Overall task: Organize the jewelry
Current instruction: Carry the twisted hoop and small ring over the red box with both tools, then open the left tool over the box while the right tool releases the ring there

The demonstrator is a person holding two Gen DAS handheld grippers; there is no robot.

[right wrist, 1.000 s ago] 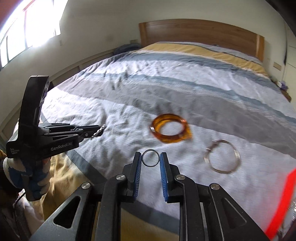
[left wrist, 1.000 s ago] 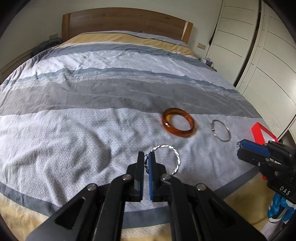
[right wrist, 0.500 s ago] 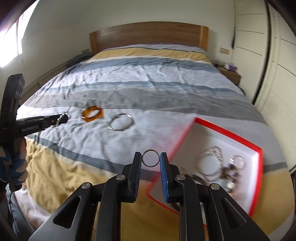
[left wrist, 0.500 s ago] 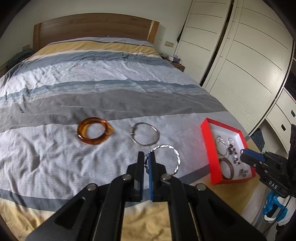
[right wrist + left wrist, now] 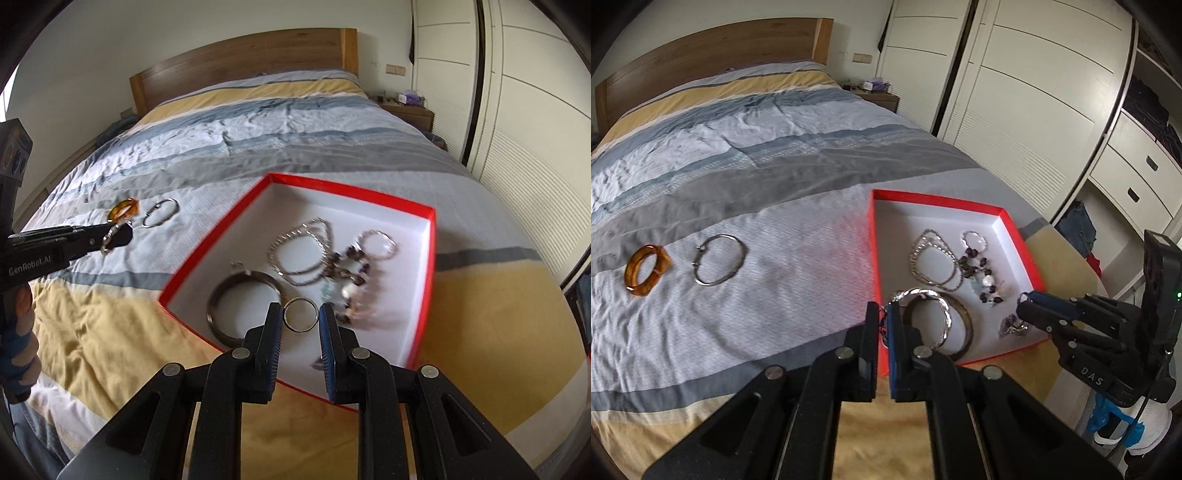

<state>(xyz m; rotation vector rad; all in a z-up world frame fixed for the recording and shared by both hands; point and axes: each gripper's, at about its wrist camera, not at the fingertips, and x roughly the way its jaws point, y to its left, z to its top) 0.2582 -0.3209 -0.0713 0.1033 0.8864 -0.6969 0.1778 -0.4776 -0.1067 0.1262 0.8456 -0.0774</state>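
Note:
A red box with a white inside [image 5: 878, 236] [image 5: 402, 201] lies on the bed and holds several chains, rings and a dark bangle [image 5: 218, 325]. My left gripper [image 5: 883, 318] is shut on a twisted silver bangle [image 5: 940, 302], held over the box's near left edge. My right gripper [image 5: 300, 314] is shut on a small silver ring [image 5: 301, 314], held above the box's near part. An amber bangle [image 5: 646, 269] [image 5: 123, 209] and a thin silver hoop [image 5: 718, 264] [image 5: 160, 212] lie on the cover to the left.
The bed has a striped grey, blue and yellow cover [image 5: 738, 177] and a wooden headboard [image 5: 240, 62]. White wardrobe doors [image 5: 1015, 92] stand to the right. A bedside table [image 5: 875, 94] is at the back.
Both grippers have swung right with their pieces. The red box has come from the right edge to under both grippers; the amber bangle and silver hoop have slid to the left.

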